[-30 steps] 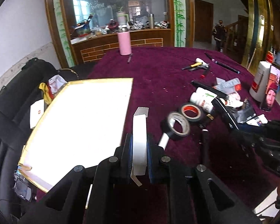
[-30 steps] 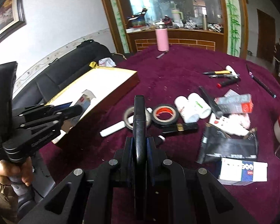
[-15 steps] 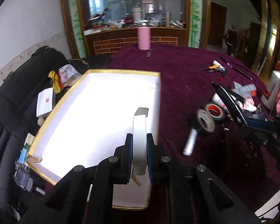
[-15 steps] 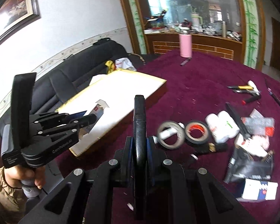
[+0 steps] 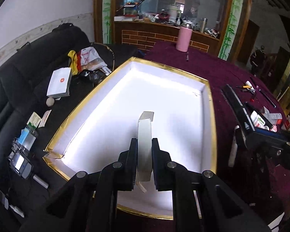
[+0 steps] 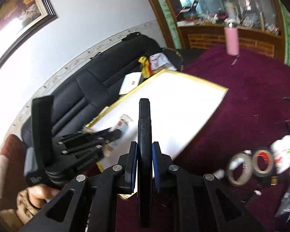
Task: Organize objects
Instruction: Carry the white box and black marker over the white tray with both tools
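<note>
The left gripper [image 5: 144,154] is clenched on a slim white carton [image 5: 144,135], held on edge so its narrow side runs out ahead between the pads. That thin grip suits a drop, in my judgement, since the carton hangs directly over the white floor of the gold-rimmed box [image 5: 213,127], which fills the space just beyond and below the fingers.

The right gripper [image 6: 145,158] is likewise clamped, grasping a flat black tool [image 6: 144,135] that stands edge-up past its tips. The same box lies ahead of it and a little to its left. Off to its right, on the purple table [image 6: 251,89], rolls of tape [image 6: 239,169] wait, probably next for sorting. Farthest off stands a pink bottle [image 6: 232,40].
</note>
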### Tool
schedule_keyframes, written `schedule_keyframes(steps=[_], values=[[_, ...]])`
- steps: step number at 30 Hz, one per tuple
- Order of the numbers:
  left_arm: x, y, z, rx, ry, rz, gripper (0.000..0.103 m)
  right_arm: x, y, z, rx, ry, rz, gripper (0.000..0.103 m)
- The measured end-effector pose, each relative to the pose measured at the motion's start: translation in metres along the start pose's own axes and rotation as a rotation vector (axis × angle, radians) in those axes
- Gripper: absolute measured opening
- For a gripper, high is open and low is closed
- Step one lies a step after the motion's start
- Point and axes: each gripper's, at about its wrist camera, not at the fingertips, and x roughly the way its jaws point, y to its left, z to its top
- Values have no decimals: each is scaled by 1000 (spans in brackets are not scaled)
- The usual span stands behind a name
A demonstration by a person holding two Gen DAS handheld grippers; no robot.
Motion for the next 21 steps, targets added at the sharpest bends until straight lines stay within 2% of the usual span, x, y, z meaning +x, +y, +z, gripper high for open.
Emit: schedule_keyframes(steps=[3, 8, 12, 16, 21], values=[[9, 11, -1, -33, 22, 3, 13, 26, 0, 6, 44, 45, 71, 16], [21, 25, -4, -75, 47, 19, 13, 70, 5, 10, 68, 83, 129, 16], [32, 36, -8, -106, 81, 35, 13, 94, 7, 3, 57, 111, 114, 16], [32, 34, -12, -96, 80, 44, 13, 106, 9, -13, 9, 158, 87, 16], [28, 32, -18, -77, 83, 55, 14, 101, 16, -24, -71, 180, 61, 16]])
